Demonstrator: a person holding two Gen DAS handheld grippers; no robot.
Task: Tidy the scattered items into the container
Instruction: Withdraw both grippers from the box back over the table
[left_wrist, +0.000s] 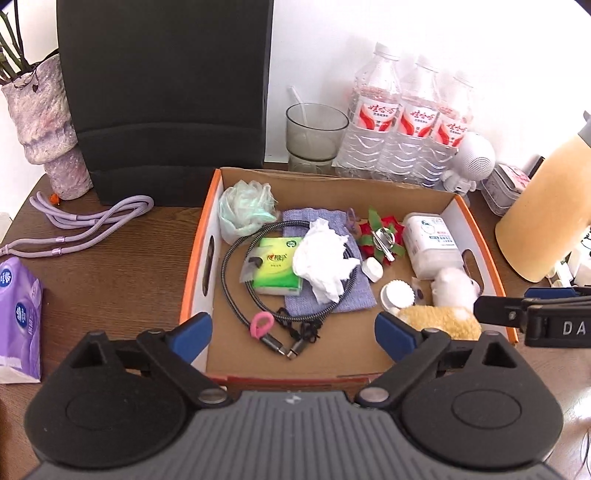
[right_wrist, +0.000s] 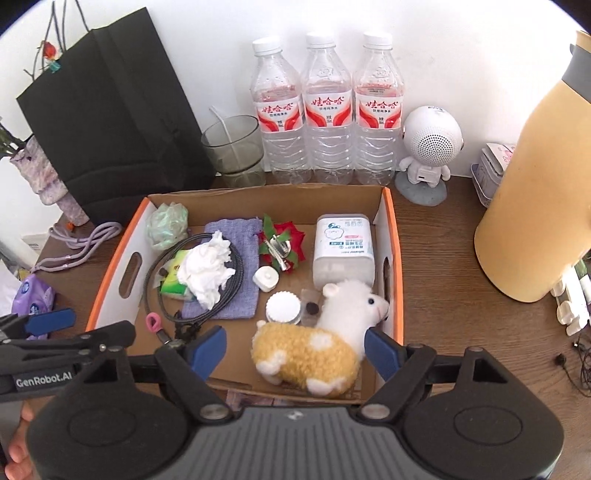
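Container: cardboard box (right_wrist: 388, 236) on the worktop (right_wrist: 443, 258), items inside.
Plush sheep (right_wrist: 306, 354): lies in the box's near right corner, between the right gripper (right_wrist: 295, 354) jaws, pads clear of it.
Right jaws: spread, released.
Left gripper (left_wrist: 293, 328): jaws spread wide above the box's near edge, nothing grasped.
Crumpled tissue (left_wrist: 323, 258): mid-box, beyond the left jaws.
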